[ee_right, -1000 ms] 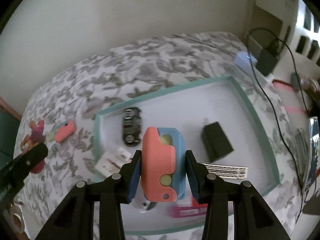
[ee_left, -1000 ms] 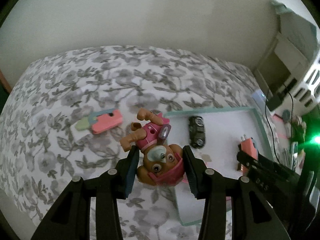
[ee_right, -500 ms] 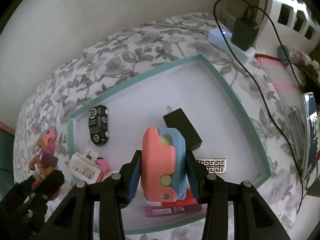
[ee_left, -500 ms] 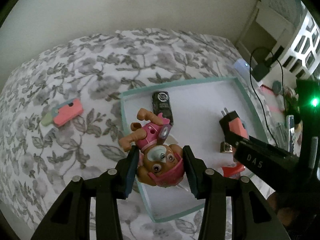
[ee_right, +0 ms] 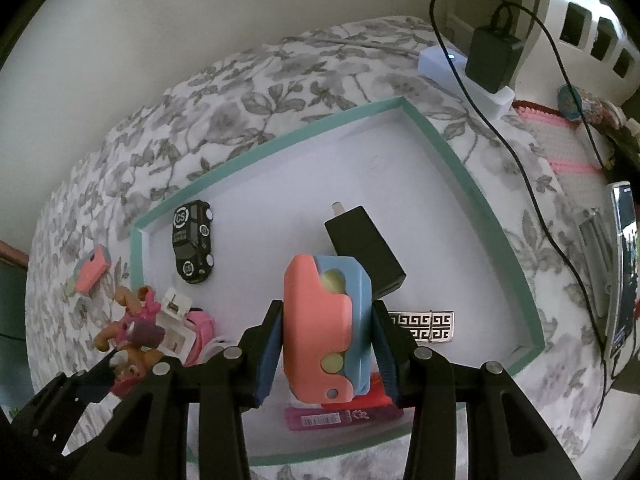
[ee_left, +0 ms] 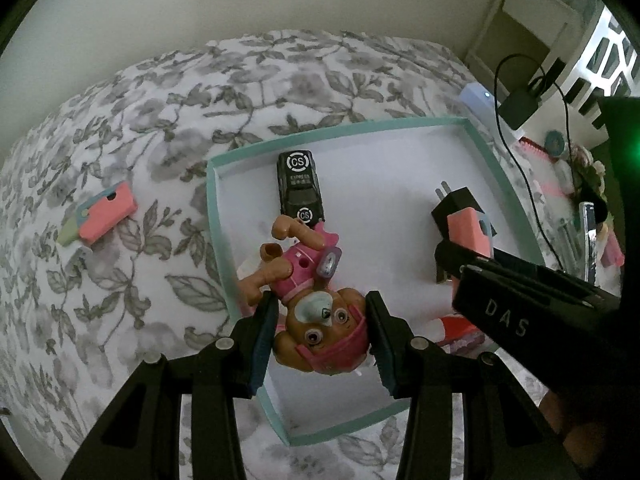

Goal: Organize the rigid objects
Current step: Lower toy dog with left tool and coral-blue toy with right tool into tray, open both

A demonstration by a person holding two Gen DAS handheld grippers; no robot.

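My left gripper is shut on a pink and brown puppy figure, held above the left part of the teal-rimmed white tray. My right gripper is shut on a pink and blue block toy, held above the tray's front middle. The right gripper and its toy also show at the right of the left wrist view. The puppy figure shows at the lower left of the right wrist view. A second pink and blue block toy lies on the floral bedspread, left of the tray.
In the tray lie a black toy car, a black plug adapter, a patterned metal bar, a white plug, a magenta tube and pink and red items. A power strip with charger and a phone sit to the right.
Both grippers have moved further over the tray with their toys still held. The left gripper has shifted right, so the tray now lies beneath the puppy figure.
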